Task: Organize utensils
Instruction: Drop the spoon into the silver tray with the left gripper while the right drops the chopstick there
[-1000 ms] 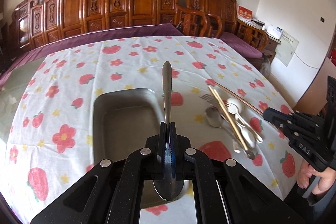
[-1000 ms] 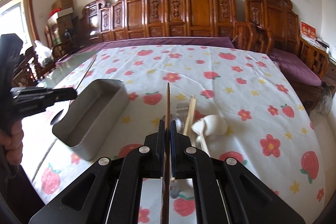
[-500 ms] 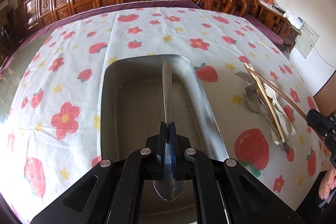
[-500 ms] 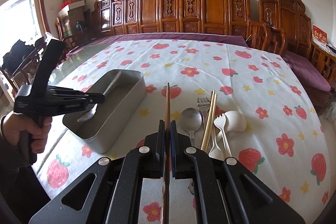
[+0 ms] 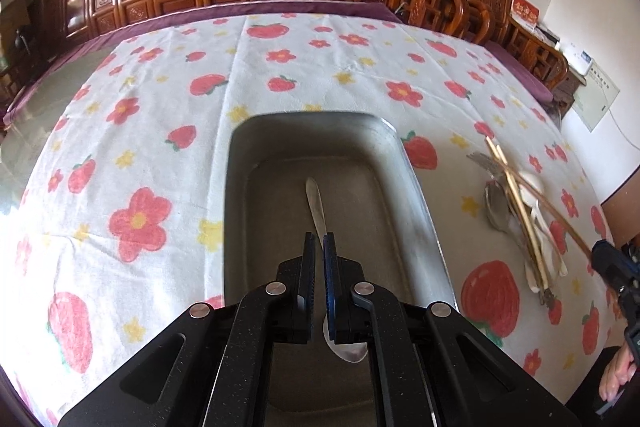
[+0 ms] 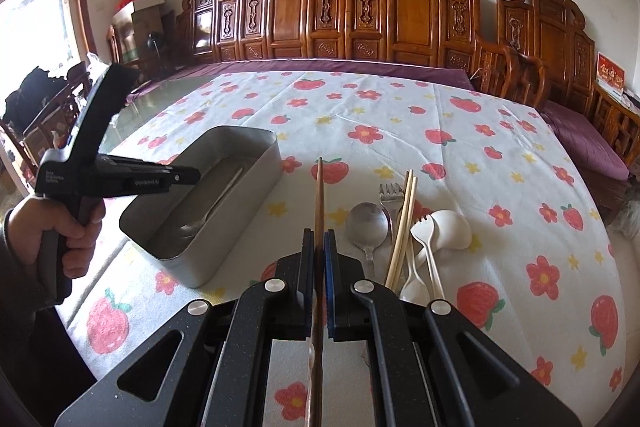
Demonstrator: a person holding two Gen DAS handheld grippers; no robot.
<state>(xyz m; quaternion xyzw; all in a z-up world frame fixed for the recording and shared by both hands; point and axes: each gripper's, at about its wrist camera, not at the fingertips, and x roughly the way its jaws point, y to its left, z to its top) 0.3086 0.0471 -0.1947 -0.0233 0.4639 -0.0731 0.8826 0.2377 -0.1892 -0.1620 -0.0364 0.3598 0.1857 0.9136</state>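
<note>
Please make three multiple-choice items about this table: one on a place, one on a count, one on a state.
1. The metal spoon between the fingers of the left gripper is
A. over the loose utensils
B. within the metal tin
C. on the wooden bench

2. How many loose chopsticks lie on the tablecloth?
A. none
B. two
C. five

3. The right gripper is
A. wide open and empty
B. shut on a fork
C. shut on a single chopstick

Answers
1. B: the handle shows against the floor of the tin.
2. B: one pair lies beside the fork.
3. C: the brown stick runs out from between its closed pads.
</note>
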